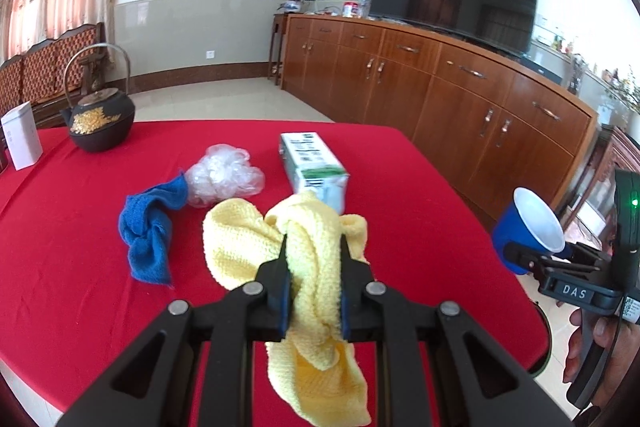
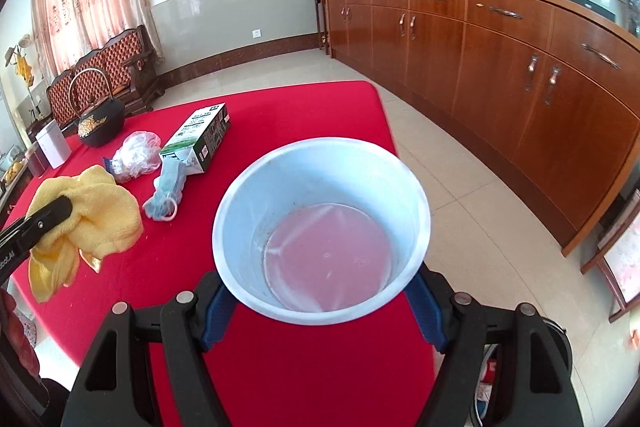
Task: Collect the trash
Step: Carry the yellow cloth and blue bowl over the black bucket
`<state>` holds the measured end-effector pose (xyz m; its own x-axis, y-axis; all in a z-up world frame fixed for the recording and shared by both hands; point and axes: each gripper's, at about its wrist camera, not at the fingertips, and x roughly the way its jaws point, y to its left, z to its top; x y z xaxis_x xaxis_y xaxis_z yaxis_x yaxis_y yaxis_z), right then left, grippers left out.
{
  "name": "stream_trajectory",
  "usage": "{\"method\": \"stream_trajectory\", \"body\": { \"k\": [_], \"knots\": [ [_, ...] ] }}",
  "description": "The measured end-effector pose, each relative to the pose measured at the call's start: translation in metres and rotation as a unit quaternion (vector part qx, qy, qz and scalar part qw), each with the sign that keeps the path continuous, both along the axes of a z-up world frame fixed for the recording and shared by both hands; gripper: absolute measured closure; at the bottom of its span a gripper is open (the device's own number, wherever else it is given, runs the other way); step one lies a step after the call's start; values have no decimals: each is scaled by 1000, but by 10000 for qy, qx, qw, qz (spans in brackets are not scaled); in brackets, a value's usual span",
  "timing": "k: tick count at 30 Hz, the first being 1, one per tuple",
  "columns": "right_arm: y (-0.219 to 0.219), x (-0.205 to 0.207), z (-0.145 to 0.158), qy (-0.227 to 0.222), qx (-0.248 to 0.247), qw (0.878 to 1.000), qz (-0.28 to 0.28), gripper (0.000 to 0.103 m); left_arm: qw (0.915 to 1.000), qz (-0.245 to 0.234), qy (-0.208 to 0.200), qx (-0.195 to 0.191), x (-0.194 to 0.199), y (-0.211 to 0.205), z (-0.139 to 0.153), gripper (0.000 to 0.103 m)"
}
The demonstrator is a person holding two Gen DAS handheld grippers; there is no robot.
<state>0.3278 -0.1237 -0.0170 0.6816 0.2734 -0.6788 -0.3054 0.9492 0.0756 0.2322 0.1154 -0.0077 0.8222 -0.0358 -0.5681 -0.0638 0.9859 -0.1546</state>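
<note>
We see our left gripper (image 1: pixel 314 259) nearly closed, its fingers pinching a bunched yellow cloth (image 1: pixel 308 267) that hangs above the red tablecloth (image 1: pixel 80 287). Our right gripper (image 2: pixel 320 303) stands partly open, its blue pads pressed to either side of a blue plastic cup (image 2: pixel 322 227) with a white inside, tipped so its mouth faces the camera. In the left wrist view this cup (image 1: pixel 528 227) sits off the table's right edge, with a hand (image 1: pixel 600 343) on the gripper's handle, cut off by the frame.

On the cloth beyond lie a crumpled blue cloth (image 1: pixel 150 231), a clear wad of plastic (image 1: pixel 224 175), a green and white carton (image 1: pixel 316 163) on its side, and a pale blue face mask (image 2: pixel 166 195). A black teapot (image 1: pixel 102 119) stands at the far left.

The cup hides the right gripper's fingertips. The cup's bottom looks pinkish; we cannot tell whether it holds anything.
</note>
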Motion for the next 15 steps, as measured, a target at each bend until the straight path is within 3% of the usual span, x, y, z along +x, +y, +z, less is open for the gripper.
{"method": "stream_trajectory", "body": {
  "k": [15],
  "knots": [
    [-84, -67, 18, -142, 51, 9983, -562, 27, 9971, -746, -174, 8, -18, -68, 14, 84]
  ]
}}
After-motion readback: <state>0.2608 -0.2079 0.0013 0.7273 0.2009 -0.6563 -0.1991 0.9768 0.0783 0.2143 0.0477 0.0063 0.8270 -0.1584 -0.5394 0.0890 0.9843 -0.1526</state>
